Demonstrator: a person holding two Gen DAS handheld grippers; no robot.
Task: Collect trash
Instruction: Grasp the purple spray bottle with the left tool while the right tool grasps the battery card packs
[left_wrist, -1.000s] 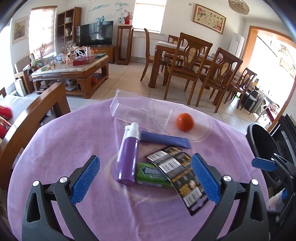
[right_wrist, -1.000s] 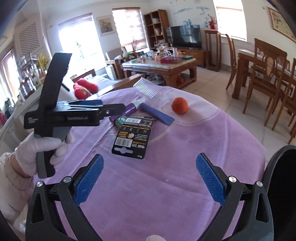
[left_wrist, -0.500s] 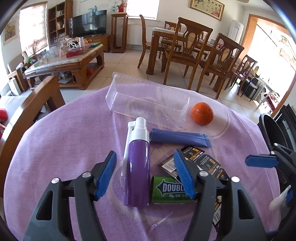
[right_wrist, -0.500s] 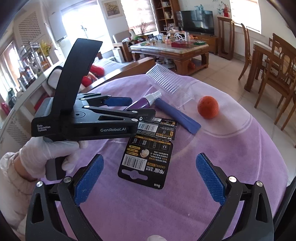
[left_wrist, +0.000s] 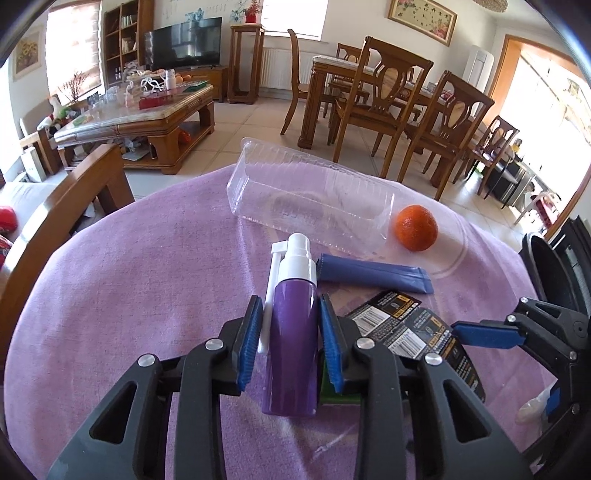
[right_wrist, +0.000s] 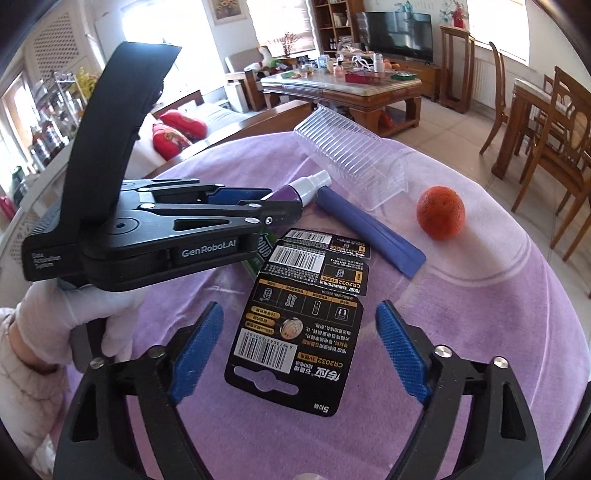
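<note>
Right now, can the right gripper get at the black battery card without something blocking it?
Probably yes. The battery card lies flat between the right gripper's jaws, which have just been closing, with nothing on its near end. The left gripper, shut on the purple bottle, stays off to the side.

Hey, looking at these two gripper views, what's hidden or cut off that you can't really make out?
- Green pack: left wrist view, mostly hidden by the left gripper and purple spray bottle; in the right wrist view only a sliver shows.
- Black bin: left wrist view, cut off by the frame edge; inside unseen.
- Battery card: small print too fine to read.
- Right gripper: whether its closing jaws touch the card is unclear.
</note>
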